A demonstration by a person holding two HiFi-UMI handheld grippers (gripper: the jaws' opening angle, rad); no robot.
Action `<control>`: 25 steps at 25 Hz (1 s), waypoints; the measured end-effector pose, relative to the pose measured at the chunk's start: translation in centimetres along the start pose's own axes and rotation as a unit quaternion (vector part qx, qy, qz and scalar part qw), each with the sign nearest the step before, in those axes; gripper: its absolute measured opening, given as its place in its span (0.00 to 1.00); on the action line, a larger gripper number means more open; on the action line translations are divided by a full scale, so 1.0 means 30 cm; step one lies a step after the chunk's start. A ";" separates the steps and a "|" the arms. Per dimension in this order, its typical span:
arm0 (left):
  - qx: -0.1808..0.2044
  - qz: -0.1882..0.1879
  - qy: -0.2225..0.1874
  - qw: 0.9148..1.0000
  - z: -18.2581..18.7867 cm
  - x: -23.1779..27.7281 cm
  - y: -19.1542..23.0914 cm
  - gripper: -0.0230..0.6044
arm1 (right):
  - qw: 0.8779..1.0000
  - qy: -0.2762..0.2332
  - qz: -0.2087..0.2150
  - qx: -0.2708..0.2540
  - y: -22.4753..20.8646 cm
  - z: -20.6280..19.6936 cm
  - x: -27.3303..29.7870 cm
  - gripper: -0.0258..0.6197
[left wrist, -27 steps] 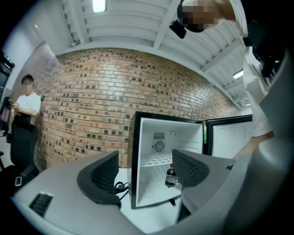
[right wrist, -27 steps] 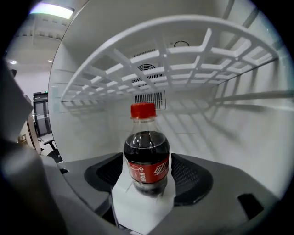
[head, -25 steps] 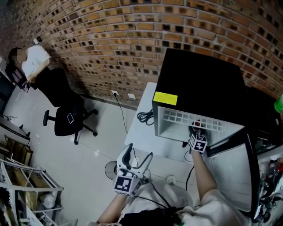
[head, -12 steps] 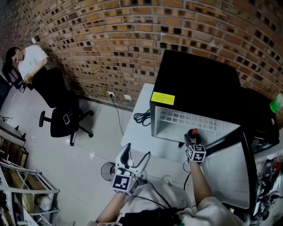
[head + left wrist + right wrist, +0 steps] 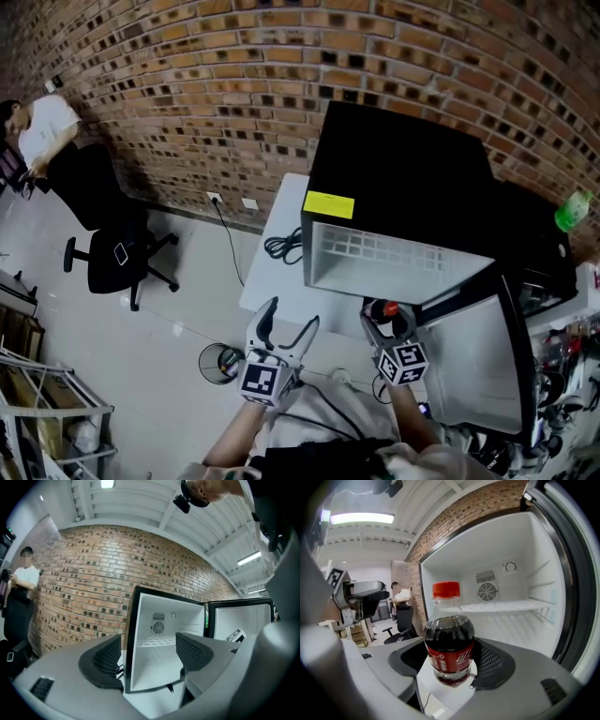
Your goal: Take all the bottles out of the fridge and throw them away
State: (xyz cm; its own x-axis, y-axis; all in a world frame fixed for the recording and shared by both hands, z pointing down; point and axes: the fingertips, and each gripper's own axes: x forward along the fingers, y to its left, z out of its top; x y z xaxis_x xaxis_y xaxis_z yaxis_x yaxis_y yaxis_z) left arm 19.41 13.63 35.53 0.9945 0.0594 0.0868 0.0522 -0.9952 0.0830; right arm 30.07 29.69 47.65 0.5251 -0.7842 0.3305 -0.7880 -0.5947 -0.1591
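Cola bottle [image 5: 449,641] with a red cap stood upright between the pads of our right hand-held gripper [image 5: 385,319], whose jaws had just been closing onto it. We held it outside, just in front of the open fridge [image 5: 403,178] on the white counter [image 5: 281,281]. Our left hand-held gripper [image 5: 147,654] gaped wide, holding nothing, and faced the fridge's open front.

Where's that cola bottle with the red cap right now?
The cola bottle is gripped in the right tool, just outside the open fridge, right of centre in the head view.
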 end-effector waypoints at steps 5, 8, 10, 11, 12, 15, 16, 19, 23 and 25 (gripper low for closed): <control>-0.006 0.054 0.007 0.998 -0.045 -0.066 0.096 0.62 | 0.996 0.011 0.079 -0.030 0.174 0.040 0.052 0.54; -0.025 0.106 0.014 0.994 -0.078 -0.143 0.187 0.62 | 0.989 0.021 0.136 -0.048 0.309 0.024 0.132 0.54; -0.025 0.147 0.024 0.989 -0.135 -0.215 0.255 0.62 | 0.980 0.040 0.185 -0.068 0.416 0.005 0.203 0.54; -0.024 0.166 0.031 0.985 -0.170 -0.255 0.289 0.62 | 0.973 0.051 0.211 -0.077 0.477 -0.012 0.238 0.54; -0.023 0.184 0.038 0.982 -0.209 -0.299 0.323 0.62 | 0.965 0.064 0.238 -0.086 0.543 -0.037 0.271 0.54; -0.048 0.243 0.066 0.967 -0.348 -0.451 0.412 0.62 | 0.934 0.120 0.319 -0.111 0.745 -0.177 0.371 0.54; -0.062 0.265 0.077 0.959 -0.406 -0.506 0.435 0.62 | 0.920 0.142 0.344 -0.122 0.812 -0.240 0.403 0.54; -0.100 0.333 0.120 0.930 -0.627 -0.675 0.487 0.62 | 0.870 0.215 0.411 -0.165 1.000 -0.475 0.483 0.54; -0.174 0.400 0.168 0.884 -0.983 -0.913 0.533 0.62 | 0.805 0.317 0.463 -0.193 1.213 -0.903 0.582 0.54; -0.214 0.425 0.172 0.862 -1.147 -1.012 0.578 0.62 | 0.780 0.352 0.477 -0.200 1.329 -1.115 0.652 0.54</control>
State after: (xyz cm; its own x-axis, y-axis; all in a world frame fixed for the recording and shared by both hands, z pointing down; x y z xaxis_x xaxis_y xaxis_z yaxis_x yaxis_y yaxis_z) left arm -13.01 -2.75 68.49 0.5667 -0.5848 0.5804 -0.7946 -0.5743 0.1971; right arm -1.83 -3.46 78.88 -0.5566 -0.4609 0.6912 -0.8239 0.4128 -0.3882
